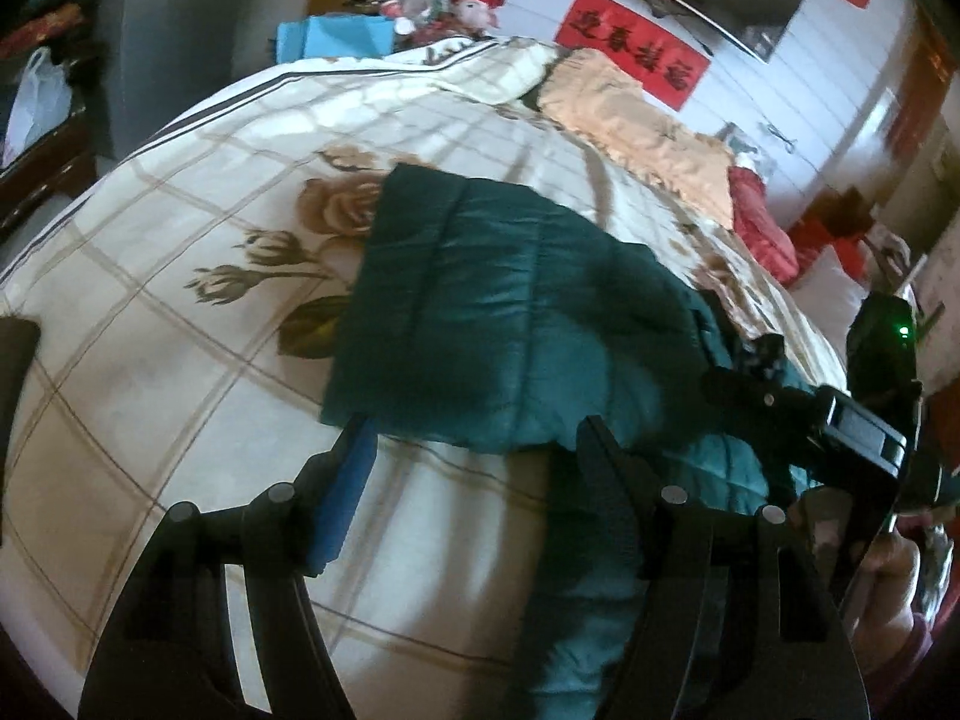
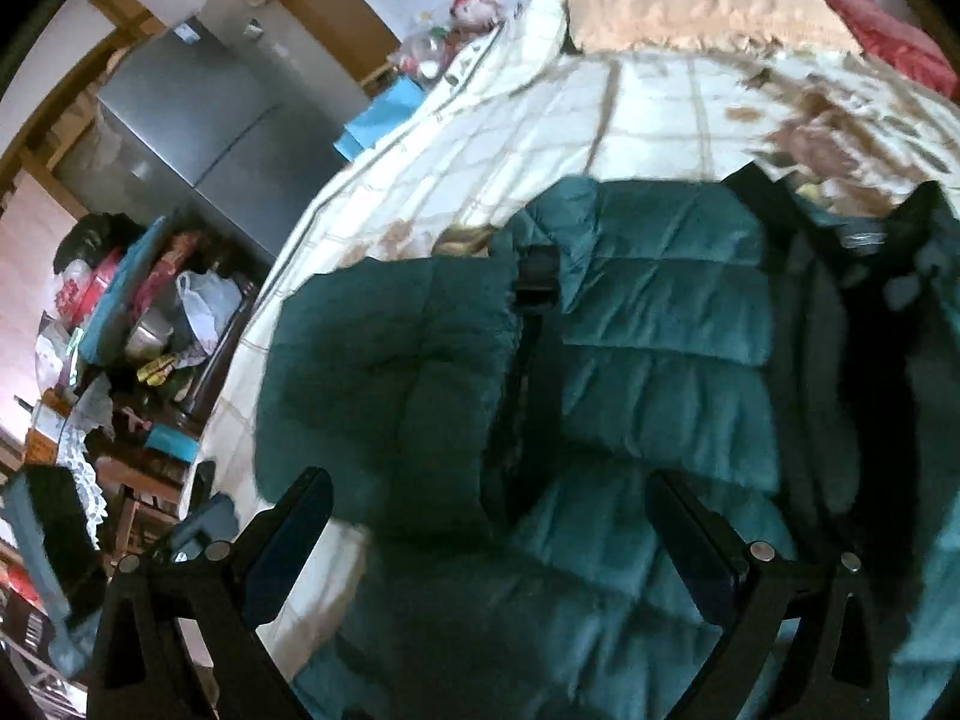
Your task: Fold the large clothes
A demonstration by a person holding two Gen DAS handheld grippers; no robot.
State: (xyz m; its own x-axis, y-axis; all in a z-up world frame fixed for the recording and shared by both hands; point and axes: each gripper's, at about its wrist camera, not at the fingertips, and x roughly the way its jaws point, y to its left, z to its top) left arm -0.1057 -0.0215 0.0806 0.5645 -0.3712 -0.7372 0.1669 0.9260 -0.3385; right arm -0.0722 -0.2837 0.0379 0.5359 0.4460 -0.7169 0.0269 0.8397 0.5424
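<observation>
A dark green quilted jacket (image 1: 510,312) lies on a bed with a cream checked, rose-print blanket (image 1: 180,228). My left gripper (image 1: 474,444) is open and empty just above the jacket's near edge. The right gripper (image 1: 774,390) shows in the left wrist view at the right, over the jacket. In the right wrist view the jacket (image 2: 660,330) fills the frame, with a sleeve (image 2: 390,372) folded over at the left. My right gripper (image 2: 492,498) is open over the jacket, holding nothing.
An orange blanket (image 1: 630,120) and a red cloth (image 1: 762,222) lie at the bed's far end. A grey fridge (image 2: 198,114) and a cluttered side table (image 2: 138,324) stand left of the bed. A red banner (image 1: 630,57) hangs on the wall.
</observation>
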